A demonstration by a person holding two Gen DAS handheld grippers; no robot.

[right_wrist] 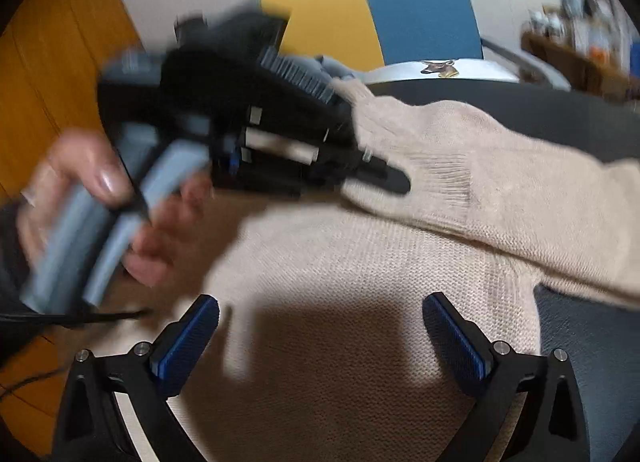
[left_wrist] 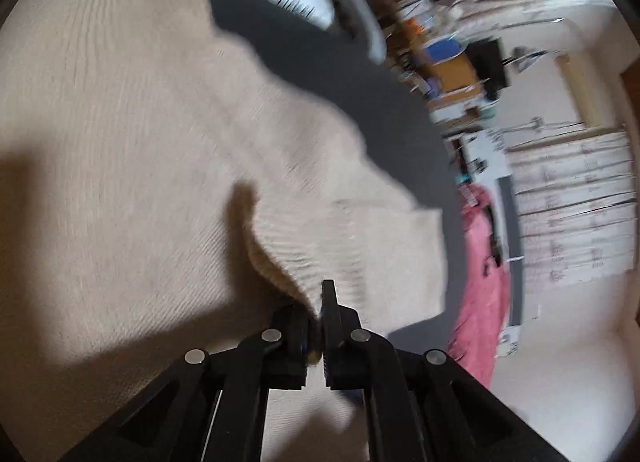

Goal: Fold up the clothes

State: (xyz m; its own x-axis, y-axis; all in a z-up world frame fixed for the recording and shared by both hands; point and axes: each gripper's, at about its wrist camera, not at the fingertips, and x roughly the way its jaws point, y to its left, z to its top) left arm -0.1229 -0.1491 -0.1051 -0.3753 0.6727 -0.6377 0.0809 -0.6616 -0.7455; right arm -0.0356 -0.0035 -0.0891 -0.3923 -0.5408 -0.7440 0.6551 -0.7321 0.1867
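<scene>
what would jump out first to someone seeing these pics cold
A big beige knit sweater fills both views, spread over a dark surface. The left gripper is shut on its sleeve cuff, while the right gripper hangs open above the body.

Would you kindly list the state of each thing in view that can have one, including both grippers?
Left gripper: shut on the sleeve cuff.
Right gripper: open, nothing between its jaws, hovering over the sweater body.
Beige sweater: spread on the dark surface, not yet folded.
Sleeve cuff: pinched and lifted off the body.
Pink garment: hanging over the surface's edge, unfolded.
</scene>
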